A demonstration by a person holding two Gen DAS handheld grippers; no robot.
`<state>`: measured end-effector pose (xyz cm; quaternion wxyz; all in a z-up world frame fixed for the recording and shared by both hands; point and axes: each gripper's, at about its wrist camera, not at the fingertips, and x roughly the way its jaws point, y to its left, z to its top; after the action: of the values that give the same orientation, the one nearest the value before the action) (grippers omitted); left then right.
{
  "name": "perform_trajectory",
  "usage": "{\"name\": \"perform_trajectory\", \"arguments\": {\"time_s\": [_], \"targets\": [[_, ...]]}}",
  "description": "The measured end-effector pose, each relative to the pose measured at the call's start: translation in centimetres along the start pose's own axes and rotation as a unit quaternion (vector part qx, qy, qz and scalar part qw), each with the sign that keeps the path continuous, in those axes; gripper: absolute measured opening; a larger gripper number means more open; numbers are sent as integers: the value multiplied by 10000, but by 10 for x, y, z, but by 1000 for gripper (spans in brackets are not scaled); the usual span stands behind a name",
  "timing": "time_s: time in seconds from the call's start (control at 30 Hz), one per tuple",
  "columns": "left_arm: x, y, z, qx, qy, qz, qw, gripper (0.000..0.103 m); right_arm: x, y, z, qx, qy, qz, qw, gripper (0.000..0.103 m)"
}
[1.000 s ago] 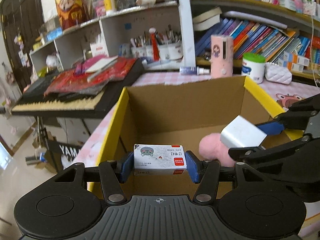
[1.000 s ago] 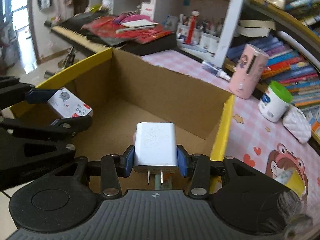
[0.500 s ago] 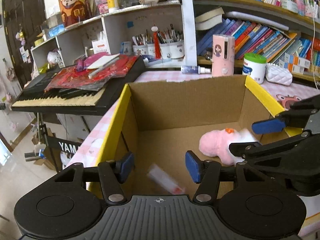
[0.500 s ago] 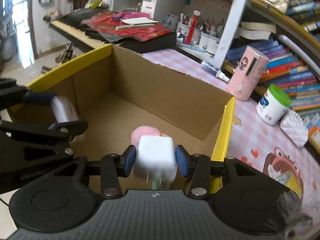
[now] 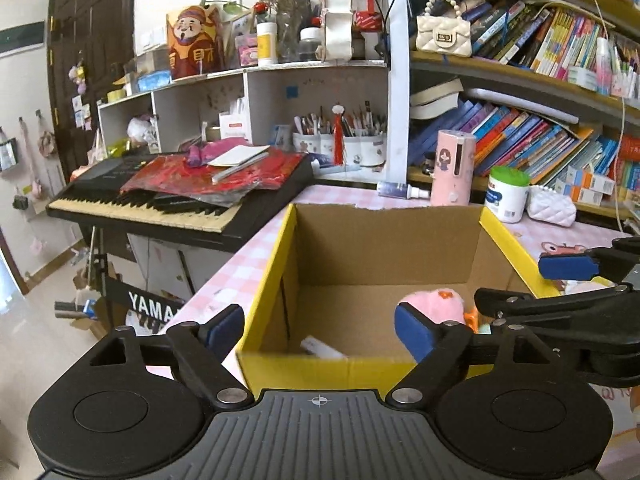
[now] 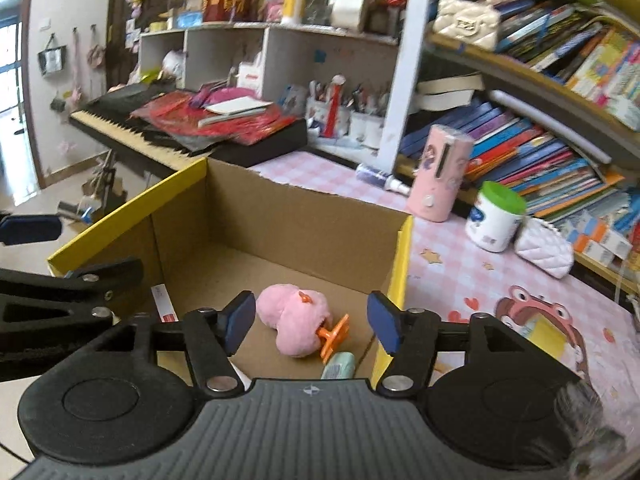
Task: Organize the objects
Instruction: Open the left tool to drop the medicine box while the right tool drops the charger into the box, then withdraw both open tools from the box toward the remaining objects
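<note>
An open cardboard box with a yellow rim [image 5: 504, 232] [image 6: 402, 264] stands on the pink checked table. On its floor lie a pink plush toy [image 6: 294, 320] [image 5: 432, 304], an orange piece [image 6: 332, 336], a mint-green item [image 6: 340, 364] and a small white carton with red print [image 5: 322, 350] [image 6: 164, 302]. My left gripper [image 5: 318, 332] [image 6: 92, 246] hangs over the box's near left corner, jaws opening, nothing between them. My right gripper [image 6: 312, 322] [image 5: 516, 280] hovers over the right side, jaws opening too and empty, well above the plush. I cannot find the white charger for certain.
A black keyboard [image 5: 160, 204] piled with red papers stands left of the table. Behind the box are a spray bottle [image 5: 400, 190], a pink cylinder [image 5: 454, 168], a green-lidded white jar [image 5: 506, 194] and a white quilted pouch [image 5: 550, 206]. Shelves of books and pen pots rise behind.
Both grippers let go: the small white carton dropped from the left one and the white charger from the right one into the box. Both drew back and up, jaws wider.
</note>
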<state>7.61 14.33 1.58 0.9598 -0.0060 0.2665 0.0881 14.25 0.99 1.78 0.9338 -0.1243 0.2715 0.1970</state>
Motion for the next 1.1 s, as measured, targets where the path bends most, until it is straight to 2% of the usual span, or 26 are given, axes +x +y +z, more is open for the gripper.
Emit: {"name": "perform_trajectory", "arguments": {"time_s": [0.3,0.77,1.1], "targets": [[-37,10,-27,101,116,-93,9998,86,-45,22,-27,114,-151,-279,9994,69],[-87,24,-68,247,430,-214,9985,87,-97,58,-76,264,111,-397,9988,74],[-102,12,-95,499,744,-544,9945,87,-122,63,-113,551,428,-565,9960,75]]}}
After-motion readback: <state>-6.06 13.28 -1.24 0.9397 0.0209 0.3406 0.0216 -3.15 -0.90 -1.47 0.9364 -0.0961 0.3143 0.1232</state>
